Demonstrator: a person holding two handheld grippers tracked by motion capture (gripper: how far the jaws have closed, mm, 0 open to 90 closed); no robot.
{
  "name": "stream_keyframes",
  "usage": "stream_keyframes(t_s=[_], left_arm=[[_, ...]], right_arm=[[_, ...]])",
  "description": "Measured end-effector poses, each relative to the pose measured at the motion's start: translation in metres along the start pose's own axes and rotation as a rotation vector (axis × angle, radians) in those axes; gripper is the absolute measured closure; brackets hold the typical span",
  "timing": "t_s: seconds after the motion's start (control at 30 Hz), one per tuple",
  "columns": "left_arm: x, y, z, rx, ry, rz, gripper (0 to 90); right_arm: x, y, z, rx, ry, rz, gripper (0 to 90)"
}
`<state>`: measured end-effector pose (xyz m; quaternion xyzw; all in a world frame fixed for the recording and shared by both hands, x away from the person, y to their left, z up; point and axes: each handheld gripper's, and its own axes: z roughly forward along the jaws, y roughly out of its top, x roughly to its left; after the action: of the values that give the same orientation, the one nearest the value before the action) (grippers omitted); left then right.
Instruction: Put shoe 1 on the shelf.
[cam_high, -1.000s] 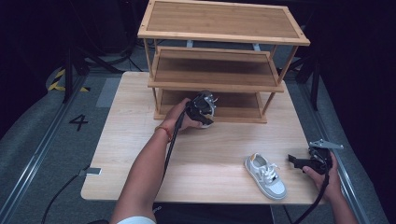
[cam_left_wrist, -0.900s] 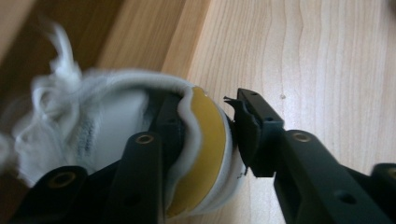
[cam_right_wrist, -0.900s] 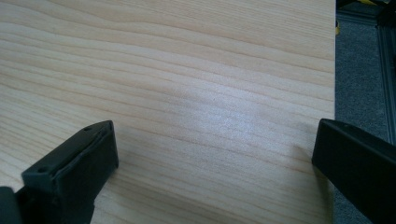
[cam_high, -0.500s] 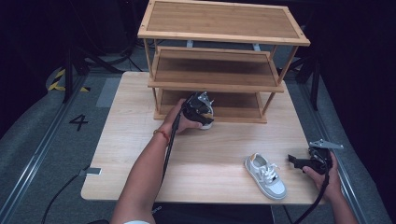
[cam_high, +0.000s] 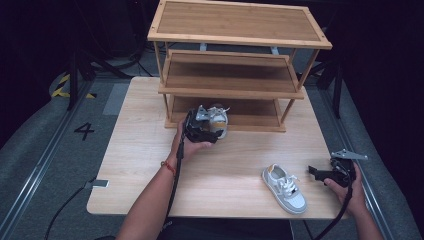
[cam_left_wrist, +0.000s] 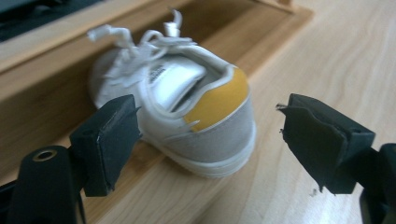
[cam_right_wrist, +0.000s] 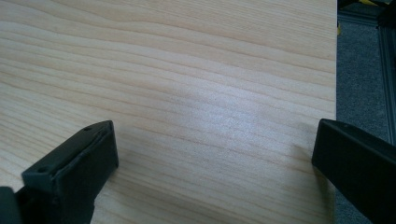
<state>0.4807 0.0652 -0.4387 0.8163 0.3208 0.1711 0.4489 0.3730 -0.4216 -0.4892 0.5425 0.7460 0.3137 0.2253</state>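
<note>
A white shoe with a grey and yellow heel (cam_high: 219, 119) (cam_left_wrist: 196, 107) rests at the front edge of the rack's bottom shelf (cam_high: 252, 119), heel toward me. My left gripper (cam_high: 211, 131) (cam_left_wrist: 208, 135) is just behind that heel. Its jaws have just been opening and now stand wide on either side of the heel without touching it. A second white and grey shoe (cam_high: 286, 188) lies on the table near the front right. My right gripper (cam_high: 314, 172) (cam_right_wrist: 215, 154) hovers open over bare wood to the right of that shoe, with nothing between its jaws.
The three-tier bamboo rack (cam_high: 235, 40) stands at the back of the light wooden table (cam_high: 145, 150); its upper two shelves are bare. The table's right edge (cam_right_wrist: 336, 70) lies close to my right gripper, with grey floor beyond. A cable trails from each gripper.
My left gripper came down with the shoe to the bottom shelf's front edge, let it go as its jaws opened, and drew back slightly. The right gripper and the second shoe stayed put.
</note>
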Motion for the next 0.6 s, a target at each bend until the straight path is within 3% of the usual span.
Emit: stream_keyframes(t_s=[0.07,0.13,0.23,0.3,0.4,0.6], left_arm=[[0.001,-0.001,0.003,0.032,0.026,0.022,18.9],[0.001,-0.004,0.010,0.052,0.005,0.005,18.9],[0.000,-0.007,0.021,0.100,0.010,0.013,18.9],[0.000,-0.006,0.027,0.116,0.037,0.033,20.2],[0.004,-0.003,0.032,0.119,0.025,0.025,15.2],[0.011,0.006,0.046,0.129,0.065,0.033,16.9]], right_arm=[[0.000,0.000,0.000,-0.001,0.001,0.003,0.4],[0.000,0.000,0.000,-0.001,0.001,0.003,0.4],[0.000,0.000,0.000,0.000,-0.001,-0.001,0.4],[0.000,0.000,0.000,0.000,0.000,0.001,0.4],[0.000,0.000,0.000,-0.001,0.001,0.003,0.4],[0.000,0.000,0.000,0.000,0.000,0.001,0.4]])
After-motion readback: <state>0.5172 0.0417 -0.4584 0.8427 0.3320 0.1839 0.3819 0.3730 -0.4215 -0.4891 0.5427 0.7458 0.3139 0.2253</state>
